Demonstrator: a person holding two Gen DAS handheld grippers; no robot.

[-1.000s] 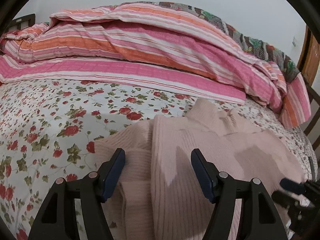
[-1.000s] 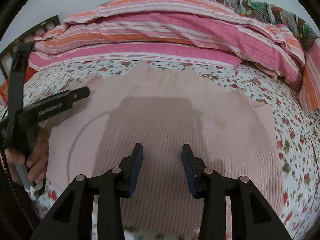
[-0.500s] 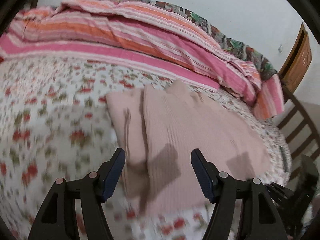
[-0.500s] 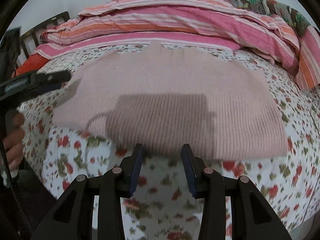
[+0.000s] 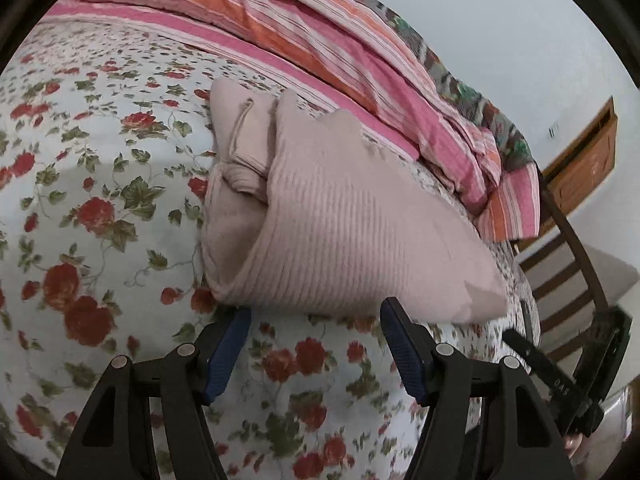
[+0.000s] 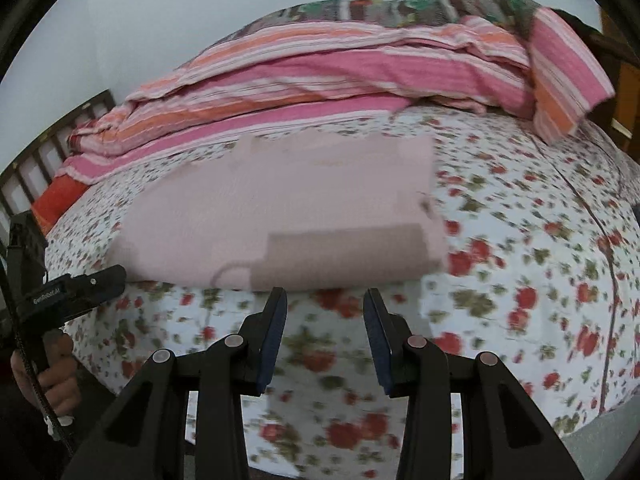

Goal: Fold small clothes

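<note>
A pale pink ribbed knit garment [image 5: 340, 224] lies folded on the floral bedsheet [image 5: 80, 184], with a sleeve tucked at its left side. It also shows in the right wrist view [image 6: 288, 208] as a flat rectangle. My left gripper [image 5: 316, 344] is open and empty, just in front of the garment's near edge. My right gripper [image 6: 325, 332] is open and empty, just short of the garment's near edge. The left gripper also appears at the left of the right wrist view [image 6: 72, 292], held by a hand.
A striped pink and orange quilt [image 5: 320, 40] is piled along the back of the bed, also in the right wrist view [image 6: 320, 76]. A wooden chair [image 5: 568, 264] stands at the right. A dark bed frame [image 6: 44, 148] rises at the left.
Both grippers have pulled back toward the near edge of the bed, from over the garment to in front of it. The garment looks more compactly folded now.
</note>
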